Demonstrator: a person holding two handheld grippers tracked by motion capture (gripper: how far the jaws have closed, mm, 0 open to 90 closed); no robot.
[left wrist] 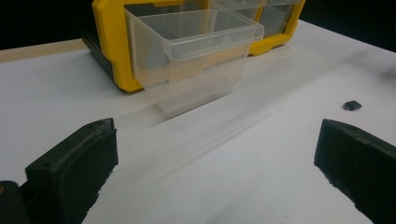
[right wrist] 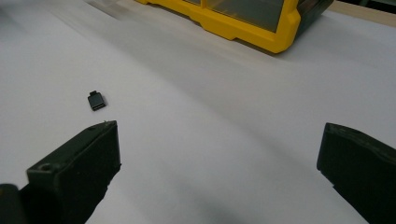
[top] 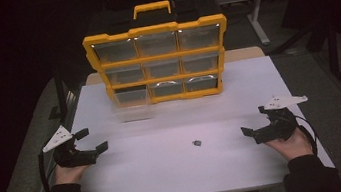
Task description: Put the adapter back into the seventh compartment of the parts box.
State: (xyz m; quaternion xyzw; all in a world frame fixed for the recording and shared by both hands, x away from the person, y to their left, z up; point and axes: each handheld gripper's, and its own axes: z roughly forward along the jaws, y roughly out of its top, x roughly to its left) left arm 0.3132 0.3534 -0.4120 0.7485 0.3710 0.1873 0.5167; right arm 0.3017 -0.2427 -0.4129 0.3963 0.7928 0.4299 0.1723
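**Both claws wide open, small part waiting mid-table**

Both claws rest on the white table (top: 184, 175) with nothing held: the left gripper (top: 92, 140) near the left edge, the right gripper (top: 255, 121) near the right, each with jaws spread wide. Between them, nearer the right one, lies a small black part (top: 197, 143), alone on the bare surface. At the far side stands a yellow drawer organizer (top: 158, 57); its lower-left clear drawer (top: 132, 106) is pulled out toward the near side. The work looks to be at its start. The likely next move is a reach to the part, then a careful pinch on something so small. Beyond the table, the room is dark.
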